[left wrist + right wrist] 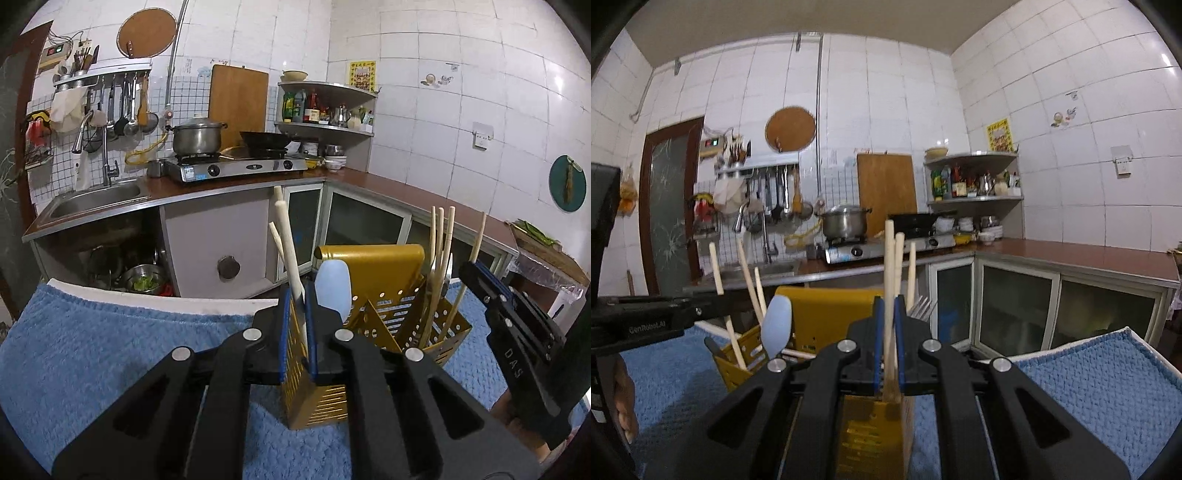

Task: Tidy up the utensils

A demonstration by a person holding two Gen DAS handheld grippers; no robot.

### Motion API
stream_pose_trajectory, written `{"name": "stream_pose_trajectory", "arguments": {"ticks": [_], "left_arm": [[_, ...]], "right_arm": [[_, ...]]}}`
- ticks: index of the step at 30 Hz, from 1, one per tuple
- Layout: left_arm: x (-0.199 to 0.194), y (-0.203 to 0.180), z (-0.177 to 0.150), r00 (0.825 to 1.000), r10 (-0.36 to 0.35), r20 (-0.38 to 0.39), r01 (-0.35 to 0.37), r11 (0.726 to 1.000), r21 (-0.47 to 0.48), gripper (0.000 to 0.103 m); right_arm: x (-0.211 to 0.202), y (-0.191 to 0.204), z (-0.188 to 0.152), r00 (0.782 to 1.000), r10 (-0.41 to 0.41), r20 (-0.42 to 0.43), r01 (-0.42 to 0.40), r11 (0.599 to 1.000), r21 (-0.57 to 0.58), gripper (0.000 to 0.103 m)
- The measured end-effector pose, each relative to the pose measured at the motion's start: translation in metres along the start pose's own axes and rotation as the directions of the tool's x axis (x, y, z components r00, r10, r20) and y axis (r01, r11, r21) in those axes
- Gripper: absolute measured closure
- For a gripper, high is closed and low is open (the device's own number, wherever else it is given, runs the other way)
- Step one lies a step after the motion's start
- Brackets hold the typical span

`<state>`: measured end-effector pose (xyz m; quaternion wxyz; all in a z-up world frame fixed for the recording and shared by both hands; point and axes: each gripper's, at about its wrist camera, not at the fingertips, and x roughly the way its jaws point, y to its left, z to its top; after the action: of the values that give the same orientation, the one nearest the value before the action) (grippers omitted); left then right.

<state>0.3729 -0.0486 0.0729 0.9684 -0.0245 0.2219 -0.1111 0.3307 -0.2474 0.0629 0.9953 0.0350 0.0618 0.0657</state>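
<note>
Left wrist view: the left hand-held gripper [295,325] has its blue pads nearly together, clamped on a pale wooden utensil handle [286,236]. The handle rises tilted from between the pads, and its lower end goes down into the near-left compartment of the yellow utensil caddy [373,266]. The caddy stands on a blue towel [110,332] that covers the bench, near its far edge. A pale blue silicone spatula [334,288] stands just right of the clamped handle. Wooden chopsticks [439,258] lean in the caddy's right compartment. The right hand-held gripper [476,280] shows at the right, close to them.

Right wrist view: the right hand-held gripper [888,332] is closed on one wooden chopstick [888,277], upright between the pads. The stick's lower end seems to sit inside the caddy's [827,317] near compartment, though the linkage partly hides it. More chopsticks [908,269] stand just behind. A fork [921,308] shows its tines beside them. The spatula [777,325] and wooden handles [748,280] lean in the left compartment, by the left hand-held gripper's body [646,321].
</note>
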Motion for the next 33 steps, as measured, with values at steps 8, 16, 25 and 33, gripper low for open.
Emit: {"name": "stream_pose_trajectory", "arguments": {"ticks": [8, 16, 25, 33], "left_arm": [[-0.042, 0.008, -0.001, 0.999, 0.016, 0.048, -0.014, 0.999, -0.049, 0.040], [-0.108, 0.013, -0.014, 0.989, 0.078, 0.128, -0.077, 0.997, -0.014, 0.005], [-0.161, 0.015, -0.057, 0.973, 0.163, 0.161, -0.165, 0.986, -0.003, 0.005], [-0.190, 0.015, -0.106, 0.972, 0.172, 0.162, -0.167, 0.985, -0.043, 0.005]], "right_arm": [[-0.023, -0.003, 0.008, 1.000, -0.002, -0.026, 0.002, 1.000, -0.002, 0.049], [-0.069, 0.004, 0.019, 0.999, 0.005, -0.042, -0.006, 1.000, -0.016, 0.033], [-0.137, 0.018, -0.001, 0.999, -0.026, -0.043, 0.025, 1.000, -0.012, 0.007], [-0.178, 0.040, -0.036, 0.988, -0.043, -0.147, 0.041, 0.999, -0.013, 0.004]]}}
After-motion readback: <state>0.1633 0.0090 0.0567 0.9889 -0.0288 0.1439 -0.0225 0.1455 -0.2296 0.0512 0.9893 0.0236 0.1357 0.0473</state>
